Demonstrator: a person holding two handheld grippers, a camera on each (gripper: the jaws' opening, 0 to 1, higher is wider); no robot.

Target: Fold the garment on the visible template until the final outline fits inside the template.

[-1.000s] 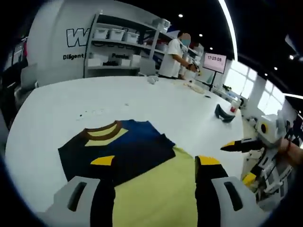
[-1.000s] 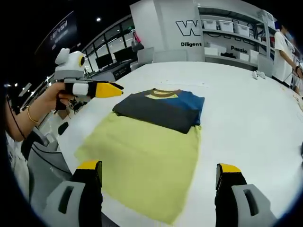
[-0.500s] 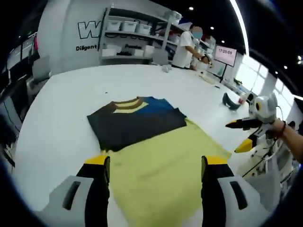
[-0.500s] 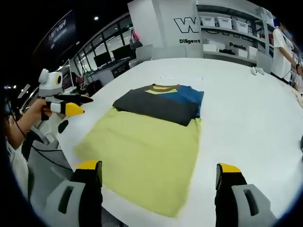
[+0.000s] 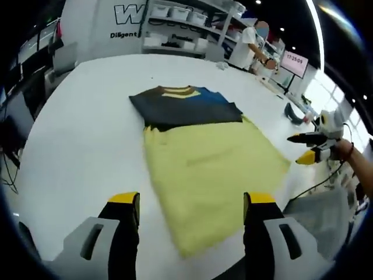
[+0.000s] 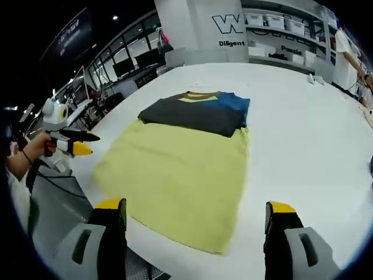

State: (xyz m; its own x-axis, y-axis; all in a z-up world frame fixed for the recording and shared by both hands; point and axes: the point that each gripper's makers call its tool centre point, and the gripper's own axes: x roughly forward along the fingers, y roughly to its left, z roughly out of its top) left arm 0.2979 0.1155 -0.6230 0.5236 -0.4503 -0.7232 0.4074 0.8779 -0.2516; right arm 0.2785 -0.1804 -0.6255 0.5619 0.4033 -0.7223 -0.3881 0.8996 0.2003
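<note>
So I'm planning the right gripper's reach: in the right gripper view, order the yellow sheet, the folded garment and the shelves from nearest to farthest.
1. Yellow sheet, just ahead of the jaws.
2. Folded garment, on the sheet's far end.
3. Shelves, beyond the table, upper right.

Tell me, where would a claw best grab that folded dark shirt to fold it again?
Probably at a corner of the dark shirt, along the edge lying on the yellow-green template. It lies flat, so slide one finger under that edge from the near, template side; the collar end faces away.
</note>
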